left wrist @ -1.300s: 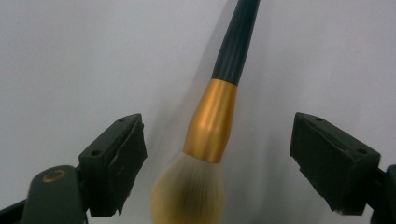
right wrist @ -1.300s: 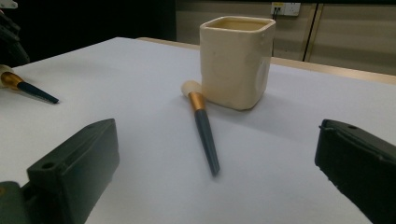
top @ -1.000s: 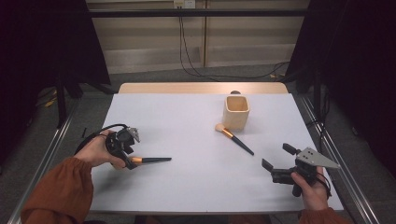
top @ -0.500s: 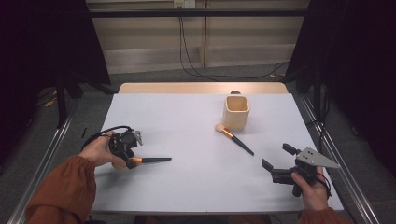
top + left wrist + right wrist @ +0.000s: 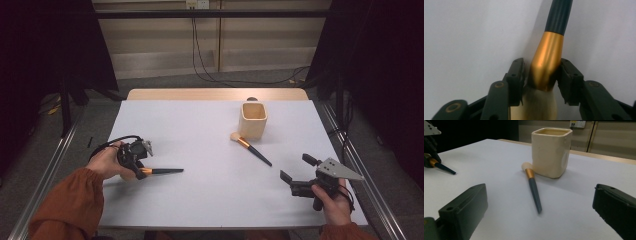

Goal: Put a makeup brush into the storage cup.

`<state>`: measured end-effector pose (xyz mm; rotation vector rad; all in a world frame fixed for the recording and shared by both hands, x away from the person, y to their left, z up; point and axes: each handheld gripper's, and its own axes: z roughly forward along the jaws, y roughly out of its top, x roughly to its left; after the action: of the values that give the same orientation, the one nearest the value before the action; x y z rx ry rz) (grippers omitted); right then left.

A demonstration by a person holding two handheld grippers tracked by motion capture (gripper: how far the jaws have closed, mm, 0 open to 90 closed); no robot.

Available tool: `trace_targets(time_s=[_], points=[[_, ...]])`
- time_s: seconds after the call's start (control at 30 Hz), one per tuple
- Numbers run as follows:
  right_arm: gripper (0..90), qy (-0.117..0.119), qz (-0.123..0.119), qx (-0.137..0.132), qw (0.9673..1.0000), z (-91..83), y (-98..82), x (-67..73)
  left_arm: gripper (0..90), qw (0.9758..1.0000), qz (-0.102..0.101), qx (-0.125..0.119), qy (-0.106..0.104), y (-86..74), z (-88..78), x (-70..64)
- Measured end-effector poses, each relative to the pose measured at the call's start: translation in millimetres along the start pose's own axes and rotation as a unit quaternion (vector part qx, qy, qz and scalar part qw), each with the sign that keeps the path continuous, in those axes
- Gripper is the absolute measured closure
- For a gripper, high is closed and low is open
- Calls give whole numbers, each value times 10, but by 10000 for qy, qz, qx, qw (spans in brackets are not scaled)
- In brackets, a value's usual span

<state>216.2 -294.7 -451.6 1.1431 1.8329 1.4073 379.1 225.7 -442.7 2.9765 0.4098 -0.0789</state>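
**Inspector:** Which items were hidden or cut off?

**Operator:** In the high view, the left gripper (image 5: 134, 159) covered the head of the near brush (image 5: 161, 171); its gold ferrule and dark handle alone were visible, lying on the white table (image 5: 200, 135) and pointing toward the table's centre. Whether the pads touched could not be read from that view. In the left gripper view, the bristle end ran off the bottom edge and the handle ran off the top.

**Inspector:** What did the left gripper view resolve?

**Operator:** The jaws had just been closing, with the near brush (image 5: 546, 62) between them. Both pads bore on the lower part of the gold ferrule, so the left gripper (image 5: 541, 75) held the brush at a narrow setting.

**Inspector:** State of the right gripper?

**Operator:** The right gripper (image 5: 302, 175) stood wide with nothing between its jaws, near the table's front right corner. In the right gripper view the jaws were cropped at the lower corners.

**Inspector:** What else did that view add?

**Operator:** It showed the second brush (image 5: 533, 187) in profile, flat on the table, its pale head just beside the cream cup (image 5: 551, 152); contact could not be confirmed. The high view placed the second brush (image 5: 251, 149) and the cream cup (image 5: 253, 120) right of centre, well apart from both grippers.
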Motion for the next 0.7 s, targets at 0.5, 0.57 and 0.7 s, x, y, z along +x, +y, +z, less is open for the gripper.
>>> trace_targets(time_s=[0.5,0.57,0.7], points=[[0,2,-5,1,10000,8,1,0,665,9999,-71,154,30,54,-5,-19],[0,-6,-3,-2,10000,8,0,-2,666,9998,-99,144,24,55,-6,-16],[0,-3,8,1,10000,7,0,-3,667,9998,-172,120,50,49,-15,-20]])
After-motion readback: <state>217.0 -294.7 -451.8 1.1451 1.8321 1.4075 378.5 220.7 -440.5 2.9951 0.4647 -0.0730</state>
